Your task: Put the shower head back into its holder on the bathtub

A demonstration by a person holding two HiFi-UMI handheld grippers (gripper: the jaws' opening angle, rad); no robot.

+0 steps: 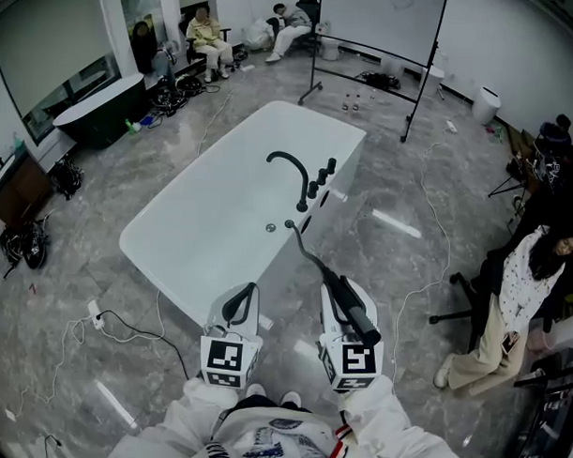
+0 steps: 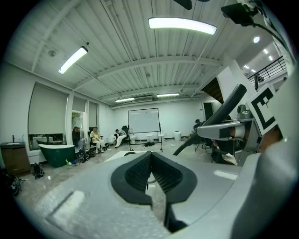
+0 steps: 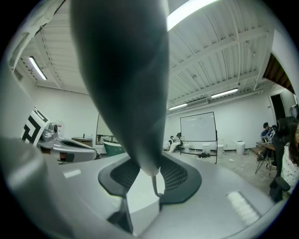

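The white bathtub [image 1: 212,221] lies ahead on the grey floor. A black curved faucet [image 1: 290,169] and black knobs [image 1: 318,182] stand on its right rim. My right gripper [image 1: 345,293] is shut on the black shower head [image 1: 356,315], held level over the floor just short of the tub's near end. Its hose [image 1: 314,259] runs back to the rim near the knobs. In the right gripper view the shower head [image 3: 126,84] fills the gap between the pads of my right gripper [image 3: 145,175]. My left gripper [image 1: 239,306] [image 2: 149,161] is alongside, shut and empty.
A whiteboard stand [image 1: 377,48] is beyond the tub. A dark green tub [image 1: 103,109] sits at the far left wall, with seated people [image 1: 209,38] behind it. Another person sits on a chair at the right [image 1: 519,297]. Cables [image 1: 123,330] trail over the floor left of me.
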